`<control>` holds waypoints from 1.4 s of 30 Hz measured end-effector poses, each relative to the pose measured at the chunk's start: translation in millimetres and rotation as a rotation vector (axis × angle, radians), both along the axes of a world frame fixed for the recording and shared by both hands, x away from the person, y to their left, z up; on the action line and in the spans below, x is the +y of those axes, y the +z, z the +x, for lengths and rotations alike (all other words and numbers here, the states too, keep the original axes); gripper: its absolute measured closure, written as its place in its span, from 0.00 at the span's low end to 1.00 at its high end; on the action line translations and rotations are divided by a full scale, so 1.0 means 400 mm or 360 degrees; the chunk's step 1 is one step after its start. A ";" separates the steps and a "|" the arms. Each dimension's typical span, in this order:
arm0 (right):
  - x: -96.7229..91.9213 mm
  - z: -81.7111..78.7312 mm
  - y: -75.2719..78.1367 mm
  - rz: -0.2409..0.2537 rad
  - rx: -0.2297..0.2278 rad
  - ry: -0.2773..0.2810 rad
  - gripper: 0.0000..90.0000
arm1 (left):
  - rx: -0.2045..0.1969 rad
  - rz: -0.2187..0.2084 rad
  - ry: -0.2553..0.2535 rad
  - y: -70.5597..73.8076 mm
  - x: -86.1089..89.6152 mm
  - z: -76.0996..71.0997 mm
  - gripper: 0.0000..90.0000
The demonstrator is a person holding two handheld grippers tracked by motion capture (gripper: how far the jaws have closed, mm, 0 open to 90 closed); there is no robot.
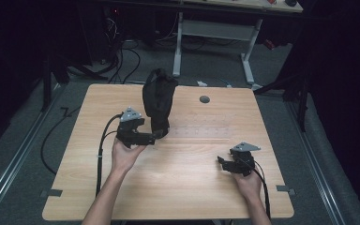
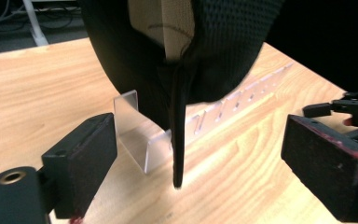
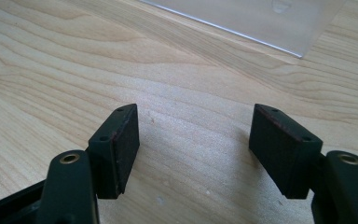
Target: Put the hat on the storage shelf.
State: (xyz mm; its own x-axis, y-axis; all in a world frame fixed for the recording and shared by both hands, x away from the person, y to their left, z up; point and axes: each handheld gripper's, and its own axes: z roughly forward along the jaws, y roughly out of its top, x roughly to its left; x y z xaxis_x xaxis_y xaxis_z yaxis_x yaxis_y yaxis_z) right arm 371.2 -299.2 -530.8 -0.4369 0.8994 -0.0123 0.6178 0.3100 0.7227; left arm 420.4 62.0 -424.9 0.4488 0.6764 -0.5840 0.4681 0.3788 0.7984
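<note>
Left claw stands with its jaws spread wide, clamping nothing, the black shoe's dangling strap hanging free in the gap between the pads, apart from both. Just beyond it that shoe sits propped upright on a clear acrylic stand near the middle of the wooden worktop, toward its far side. Right claw, well apart near the worktop's right edge, also has its jaws parted over bare wood, holding nothing, with a clear acrylic sheet lying farther ahead of it.
</note>
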 end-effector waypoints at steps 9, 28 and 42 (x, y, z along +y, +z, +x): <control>0.000 0.002 0.000 -0.0005 -0.0005 -0.0002 0.37 | -0.0004 -0.0076 0.0070 -0.003 0.071 -0.038 0.16; 0.001 0.001 0.000 -0.0004 -0.0003 -0.0004 0.37 | 0.0028 -0.0159 0.0089 -0.047 0.151 -0.107 0.17; 0.001 0.002 0.000 -0.0004 -0.0003 -0.0007 0.37 | 0.0041 -0.0089 0.0158 -0.107 0.168 -0.117 0.20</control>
State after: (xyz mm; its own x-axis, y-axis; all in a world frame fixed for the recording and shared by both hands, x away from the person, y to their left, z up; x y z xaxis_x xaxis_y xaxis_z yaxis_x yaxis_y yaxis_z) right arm 371.8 -298.7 -530.9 -0.4328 0.9013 -0.0157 0.6178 0.3092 0.7230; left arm 373.5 129.3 -467.6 0.3655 0.6829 -0.6325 0.4461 0.4679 0.7630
